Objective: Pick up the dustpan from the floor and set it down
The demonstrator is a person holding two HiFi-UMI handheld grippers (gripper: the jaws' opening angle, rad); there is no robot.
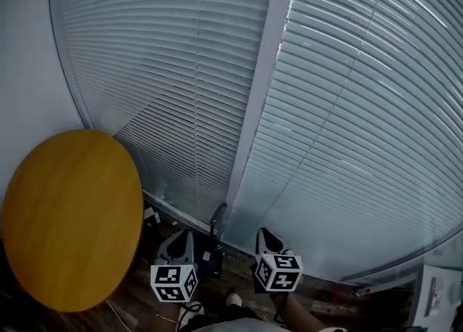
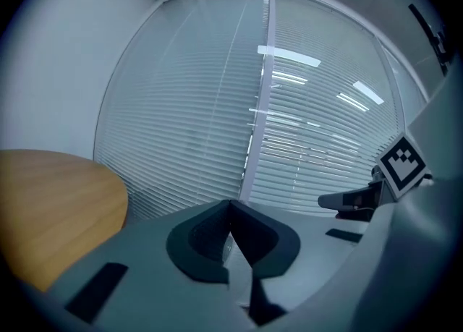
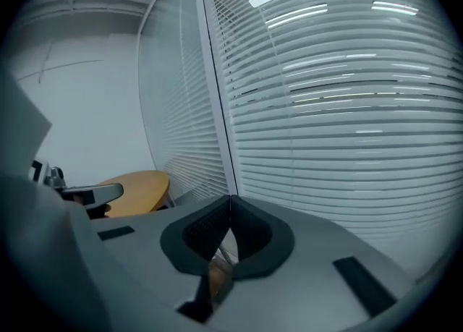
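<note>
No dustpan can be made out for sure in any view. A dark upright object point(image 1: 215, 247) stands at the foot of the blinds between my two grippers; I cannot tell what it is. My left gripper point(image 1: 181, 235) is low in the head view, its marker cube point(image 1: 173, 282) towards me. Its jaws meet at the tips in the left gripper view point(image 2: 230, 205), with nothing between them. My right gripper point(image 1: 265, 233) is beside it, also shut and empty point(image 3: 231, 199). Both point at the blinds.
White slatted blinds point(image 1: 347, 121) with a vertical frame post point(image 1: 257, 106) fill the wall ahead. A round yellow wooden table point(image 1: 69, 218) stands at the left. Dark floor with small clutter point(image 1: 340, 298) runs along the base of the blinds.
</note>
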